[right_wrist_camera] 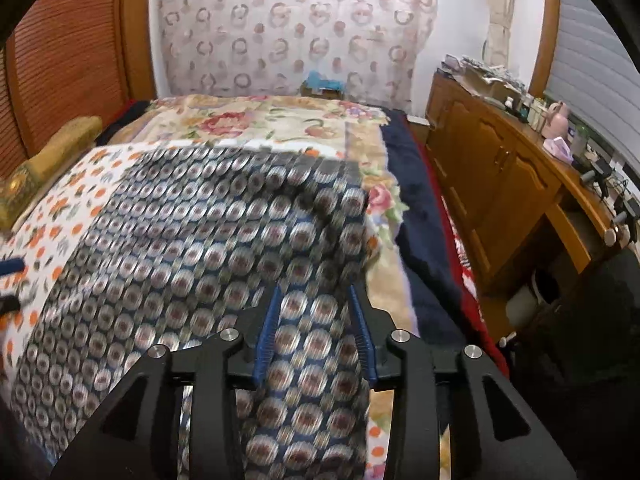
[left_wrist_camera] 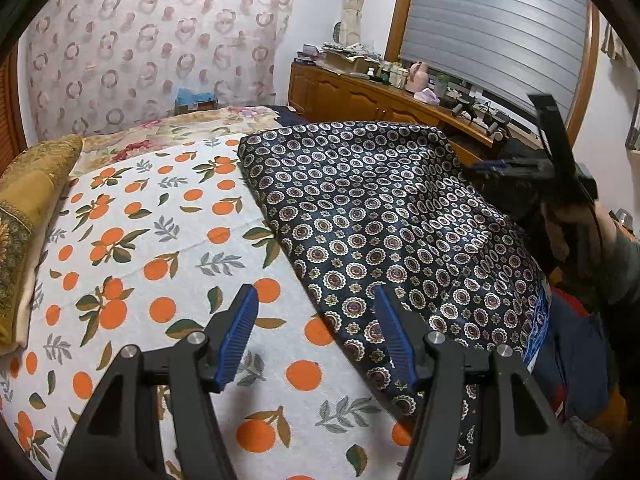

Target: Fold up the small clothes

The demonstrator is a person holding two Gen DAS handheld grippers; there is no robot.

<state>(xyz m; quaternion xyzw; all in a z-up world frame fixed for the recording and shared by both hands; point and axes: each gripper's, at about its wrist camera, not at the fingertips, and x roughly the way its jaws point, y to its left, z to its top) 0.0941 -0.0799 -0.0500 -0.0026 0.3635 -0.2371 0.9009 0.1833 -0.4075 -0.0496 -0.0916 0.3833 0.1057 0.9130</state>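
One orange-print sheet (left_wrist_camera: 168, 240) over bed; wooden sideboard (right_wrist_camera: 500, 168) beside.

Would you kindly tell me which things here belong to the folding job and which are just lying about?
Job:
- dark patterned garment
- orange-print cloth beneath it
- left gripper, right gripper

Lying about:
- gold pillow
- floral blanket
- pink jug on the sideboard
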